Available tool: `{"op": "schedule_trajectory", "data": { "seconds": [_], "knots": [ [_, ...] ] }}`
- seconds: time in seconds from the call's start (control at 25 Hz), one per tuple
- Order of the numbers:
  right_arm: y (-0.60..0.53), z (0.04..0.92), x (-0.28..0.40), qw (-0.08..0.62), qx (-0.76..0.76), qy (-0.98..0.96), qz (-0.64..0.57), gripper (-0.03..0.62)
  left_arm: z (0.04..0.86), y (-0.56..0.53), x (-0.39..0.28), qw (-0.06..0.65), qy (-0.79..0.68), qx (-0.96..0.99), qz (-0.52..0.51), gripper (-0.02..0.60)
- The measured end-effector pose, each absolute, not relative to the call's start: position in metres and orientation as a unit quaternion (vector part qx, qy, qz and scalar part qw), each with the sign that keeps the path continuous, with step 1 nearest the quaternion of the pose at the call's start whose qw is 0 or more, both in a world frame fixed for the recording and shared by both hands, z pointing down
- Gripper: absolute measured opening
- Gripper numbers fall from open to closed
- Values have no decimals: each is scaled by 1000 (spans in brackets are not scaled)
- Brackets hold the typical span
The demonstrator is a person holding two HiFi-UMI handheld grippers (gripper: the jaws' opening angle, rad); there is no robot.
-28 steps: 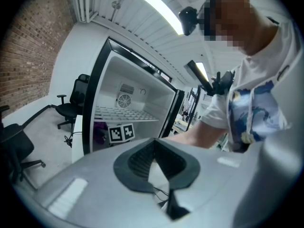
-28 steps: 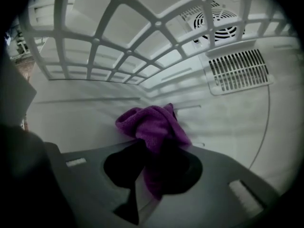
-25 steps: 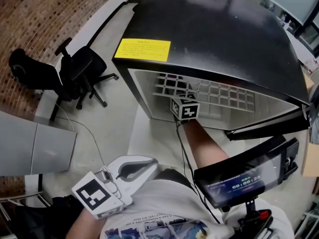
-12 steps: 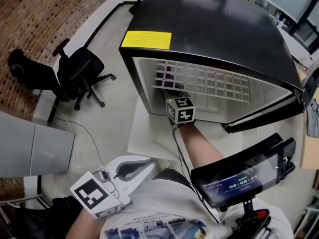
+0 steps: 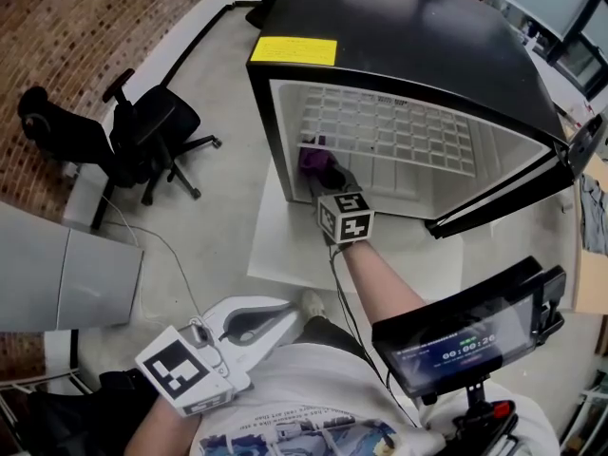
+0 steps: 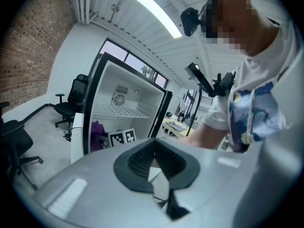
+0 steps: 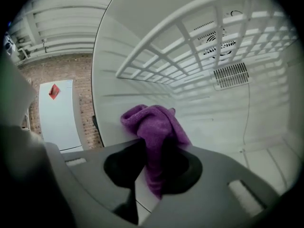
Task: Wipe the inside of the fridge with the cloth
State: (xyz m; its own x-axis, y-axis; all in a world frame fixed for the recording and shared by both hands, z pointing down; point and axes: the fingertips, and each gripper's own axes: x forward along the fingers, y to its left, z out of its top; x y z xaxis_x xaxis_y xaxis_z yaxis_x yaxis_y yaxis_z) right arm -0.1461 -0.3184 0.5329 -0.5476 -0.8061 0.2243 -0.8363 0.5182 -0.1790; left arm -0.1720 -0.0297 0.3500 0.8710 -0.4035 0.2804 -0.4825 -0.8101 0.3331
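Left gripper (image 5: 275,319) parked low by my torso, well clear of the fridge. Its own view has the jaws (image 6: 154,167) pressed together, nothing between them. The head view can't confirm that; it only gives the white body and marker cube.

Timer screen (image 5: 461,335) sits at my chest on the right.

Right gripper (image 5: 328,177) is just inside the fridge (image 5: 408,46) opening, low on the fridge's left side, forearm reaching in behind it. The head view shows its marker cube (image 5: 345,217) and a bit of purple cloth (image 5: 316,160) past it, but not the grip. The right gripper view does: jaws (image 7: 152,167) clamped on the cloth (image 7: 154,127), which bunches up above the pads and hangs down between them. The cloth is close to the left inner wall, under the wire shelf (image 7: 190,46). I can't tell whether it touches the wall.

Only that view shows the rear wall's vent grille (image 7: 230,75). Only the left gripper view gives the fridge front-on (image 6: 126,108), with cloth (image 6: 98,132) and cube (image 6: 122,137) at the bottom left of the opening.

Head view only: yellow label (image 5: 293,50) on the black top, door (image 5: 513,207) swung open to the right, white mat (image 5: 275,245) under the fridge, office chairs (image 5: 152,131) beyond on the left.
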Motion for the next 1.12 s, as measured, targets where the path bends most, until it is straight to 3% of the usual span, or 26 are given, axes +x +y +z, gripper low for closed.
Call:
{"op": "schedule_trajectory", "data": {
  "seconds": [0.72, 1.12],
  "knots": [
    [-244, 538, -158, 52, 467, -870, 149, 81, 358, 25, -186, 190, -231, 949, 100, 6],
    [-237, 528, -79, 38, 544, -827, 138, 81, 357, 33, -172, 186, -187, 960, 99, 6]
  ]
}}
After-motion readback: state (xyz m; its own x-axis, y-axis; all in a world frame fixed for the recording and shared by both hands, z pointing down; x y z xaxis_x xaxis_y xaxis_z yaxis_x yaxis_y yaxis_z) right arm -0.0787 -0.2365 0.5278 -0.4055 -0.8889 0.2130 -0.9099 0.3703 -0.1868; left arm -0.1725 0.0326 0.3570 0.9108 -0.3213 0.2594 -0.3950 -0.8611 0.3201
